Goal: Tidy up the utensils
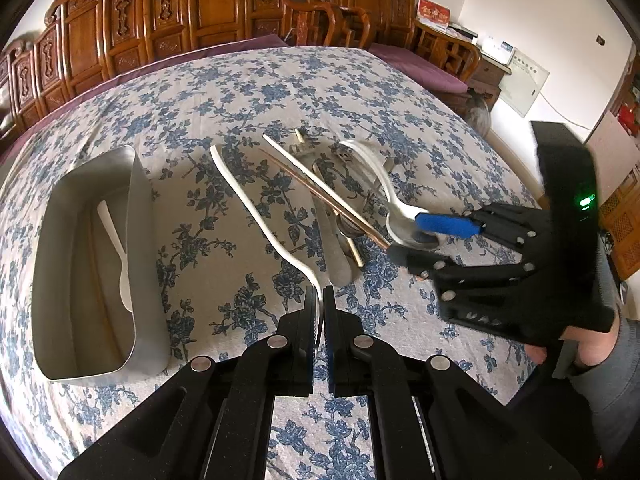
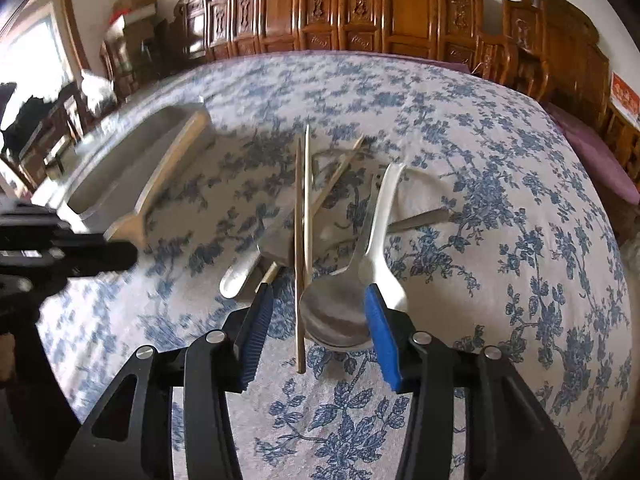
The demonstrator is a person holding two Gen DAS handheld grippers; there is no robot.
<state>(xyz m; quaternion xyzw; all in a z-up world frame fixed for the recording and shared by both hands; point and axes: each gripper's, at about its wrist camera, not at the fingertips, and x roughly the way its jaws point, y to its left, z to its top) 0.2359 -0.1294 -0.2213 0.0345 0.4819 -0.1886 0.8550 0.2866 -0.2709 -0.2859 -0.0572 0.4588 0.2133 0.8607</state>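
Left wrist view: the desk (image 1: 224, 92), under a blue-flowered cloth, fills most of the picture, with carved wooden chairs (image 1: 160, 12) lined up behind it, their ends cut off by the fisheye rim. On the desk's left stands a metal tray (image 1: 144, 280); inside it lies a white plastic spoon (image 1: 120, 256), its handle end lost in the tray's shadow. The left gripper (image 1: 320, 308) is closed on the near end of a long white utensil (image 1: 256, 204), which runs away across the cloth; the clamped end is hidden between the pads, so I cannot tell what kind of utensil it is. To the right lies the utensil pile: chopsticks (image 1: 320, 192) crossing a knife (image 1: 338, 256) and partly covering it.

In the right wrist view, the right gripper (image 2: 316, 324) stands wide apart, low over the pile, with the steel spoon (image 2: 336, 316) bowl and one chopstick between its fingers and touching neither that I can see. A white ceramic spoon (image 2: 382, 240) lies just beside the steel one, its bowl partly behind the right pad. The tray there is blurred, and the left gripper is a dark smear at the left edge.
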